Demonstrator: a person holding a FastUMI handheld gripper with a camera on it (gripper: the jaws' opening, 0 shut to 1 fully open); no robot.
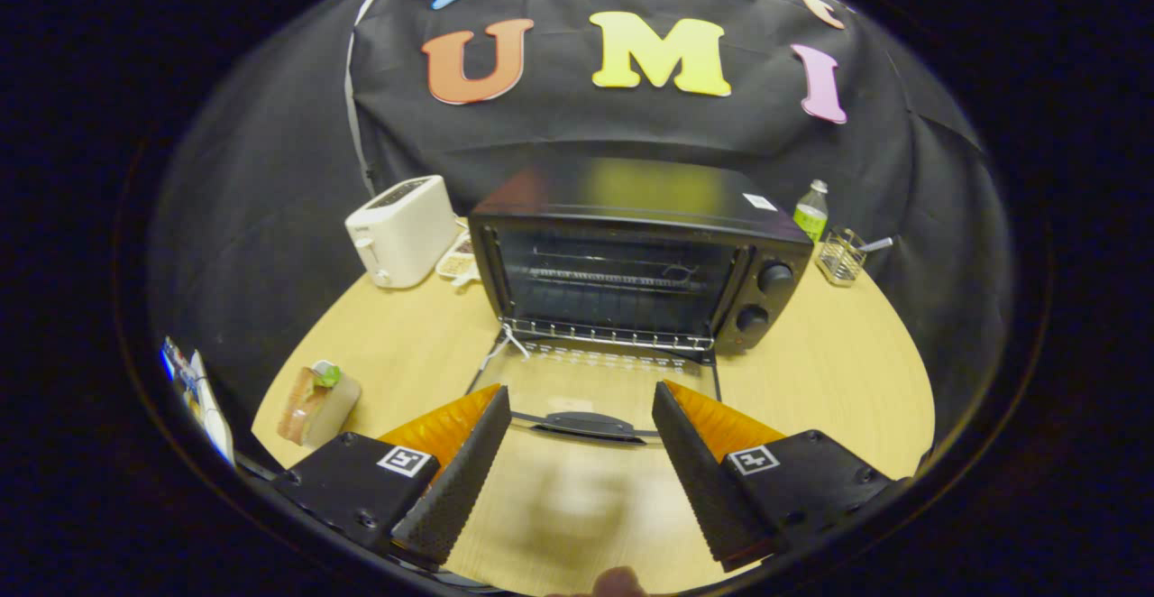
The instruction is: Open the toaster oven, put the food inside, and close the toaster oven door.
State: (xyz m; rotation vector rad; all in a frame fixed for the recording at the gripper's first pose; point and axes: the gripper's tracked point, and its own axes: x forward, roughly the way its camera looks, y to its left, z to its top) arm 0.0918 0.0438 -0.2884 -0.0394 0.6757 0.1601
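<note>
In the gripper view, the gripper (581,417) hangs above a round wooden table (838,371) with its two fingers spread wide apart and nothing between them but bare tabletop — released, gripping nothing.

Just ahead of the fingertips lies the toaster oven door (599,381), folded fully down so that its glass pane lies flat over the table. Its dark door handle (588,424) sits at the near edge, in the gap between the two fingertips and just beyond them, touching neither.

Beyond the door stands the black toaster oven (631,254) itself, its cavity open towards the gripper. A wire rack (613,277) spans the inside, and a second wire rail runs along the front lip of the opening. Two round control knobs (766,295) sit one above the other on the oven's right-hand panel.

The food — a sandwich (315,403) with a green leaf showing at its top — stands on the table well off to the left of the left finger, apart from the oven and the door.

Farther back, left of the oven, is a white pop-up toaster (401,229), with a small plate (457,261) tucked between it and the oven. On the oven's right stand a green bottle (811,212) and, just beside it, a small wire holder (841,257).
</note>
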